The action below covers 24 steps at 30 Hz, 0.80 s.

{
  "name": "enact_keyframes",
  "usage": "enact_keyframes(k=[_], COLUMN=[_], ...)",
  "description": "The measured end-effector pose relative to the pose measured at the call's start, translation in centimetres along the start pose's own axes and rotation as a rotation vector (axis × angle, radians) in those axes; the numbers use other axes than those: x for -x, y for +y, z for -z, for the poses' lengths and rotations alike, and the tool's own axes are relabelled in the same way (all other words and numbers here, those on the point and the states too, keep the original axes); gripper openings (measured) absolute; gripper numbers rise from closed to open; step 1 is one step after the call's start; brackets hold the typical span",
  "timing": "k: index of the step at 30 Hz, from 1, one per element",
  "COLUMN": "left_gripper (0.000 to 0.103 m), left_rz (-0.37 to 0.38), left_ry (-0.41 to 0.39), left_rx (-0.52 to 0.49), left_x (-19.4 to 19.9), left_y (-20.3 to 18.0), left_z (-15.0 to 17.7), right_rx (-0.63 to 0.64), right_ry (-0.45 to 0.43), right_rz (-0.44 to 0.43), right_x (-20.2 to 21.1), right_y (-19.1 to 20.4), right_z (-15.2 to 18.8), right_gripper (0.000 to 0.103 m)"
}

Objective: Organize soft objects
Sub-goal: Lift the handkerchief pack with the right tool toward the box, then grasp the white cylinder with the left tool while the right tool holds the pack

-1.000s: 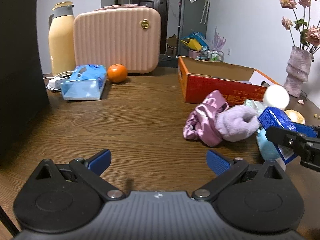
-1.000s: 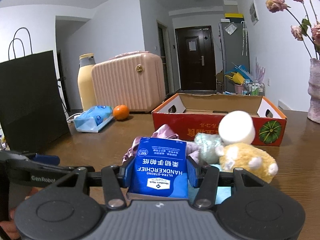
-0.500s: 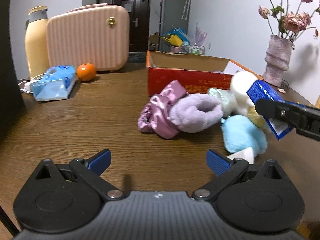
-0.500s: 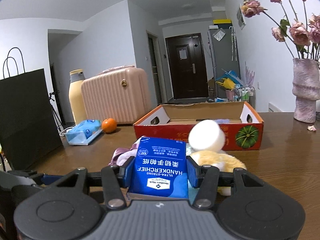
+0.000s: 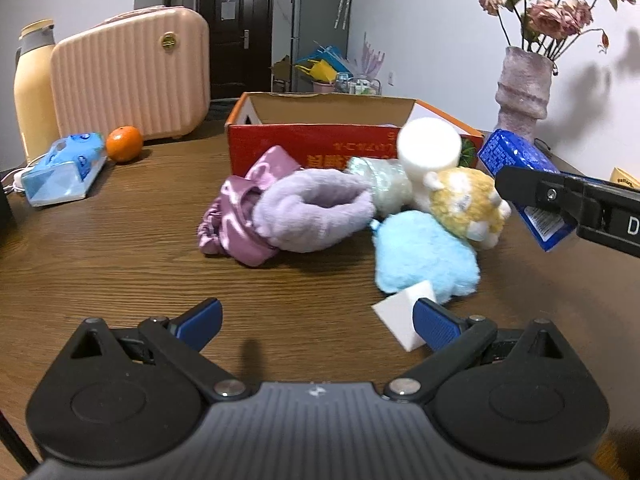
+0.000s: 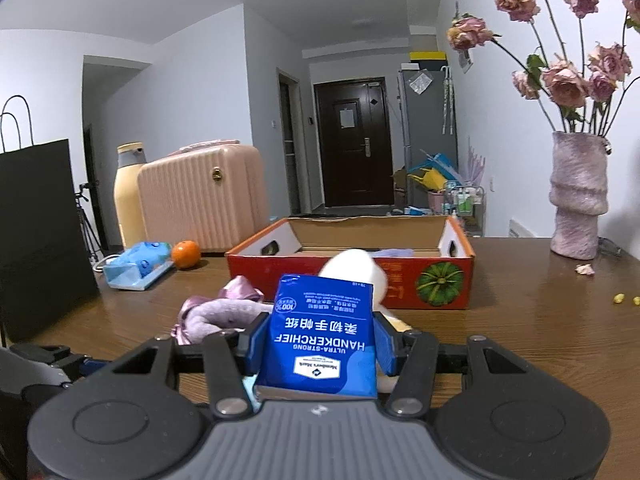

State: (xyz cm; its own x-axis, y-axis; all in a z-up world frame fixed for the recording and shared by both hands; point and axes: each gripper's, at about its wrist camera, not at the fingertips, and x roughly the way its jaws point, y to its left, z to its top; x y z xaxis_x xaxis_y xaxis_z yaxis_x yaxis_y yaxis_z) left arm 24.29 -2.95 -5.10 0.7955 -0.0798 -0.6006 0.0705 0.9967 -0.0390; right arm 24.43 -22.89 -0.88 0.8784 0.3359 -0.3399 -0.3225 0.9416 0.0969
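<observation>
While the right gripper (image 6: 320, 346) clamps the handkerchief pack (image 6: 320, 340) and the left gripper (image 5: 316, 320) gapes empty, soft toys (image 5: 424, 252) remain outside the box (image 5: 320, 148).

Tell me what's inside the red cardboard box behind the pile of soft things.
Inside the red cardboard box, only bare brown inner walls and a strip of something purplish near its front wall show. The floor is mostly hidden by the front wall and the handkerchief pack in the right gripper.
</observation>
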Motion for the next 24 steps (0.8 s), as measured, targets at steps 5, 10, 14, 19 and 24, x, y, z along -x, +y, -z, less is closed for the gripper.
enact_keyframes(k=[5,10,14,19,24], left_gripper=[0.103,0.103,0.103,0.103,0.100], left_rz=[0.001,-0.001,-0.014,-0.013,-0.009], left_ry=[0.007,0.012,0.013,0.031,0.040], left_rx=[-0.016,-0.038,-0.061,-0.072,-0.060], left_x=[-0.5,-1.2,-1.8,-2.8,-3.4], left_y=[-1.4,-2.8,-3.9,-4.7,-4.7], left_z=[0.0,-0.2,-0.4,-0.6,-1.0], right_rx=[0.012,0.007,-0.003,-0.014,-0.012], right_ry=[0.004,0.005,0.002,0.002,0.011], right_rz=[0.041,0.070,0.086,0.093,0.094], right_x=[0.5,0.9,1.2,1.2,1.0], right_y=[-1.4,-2.9,-3.8,-4.3,-4.3], right_z=[0.2,0.3,0.3,0.3,0.4], right_gripper=[0.052,0.052,0.052,0.052,0.052])
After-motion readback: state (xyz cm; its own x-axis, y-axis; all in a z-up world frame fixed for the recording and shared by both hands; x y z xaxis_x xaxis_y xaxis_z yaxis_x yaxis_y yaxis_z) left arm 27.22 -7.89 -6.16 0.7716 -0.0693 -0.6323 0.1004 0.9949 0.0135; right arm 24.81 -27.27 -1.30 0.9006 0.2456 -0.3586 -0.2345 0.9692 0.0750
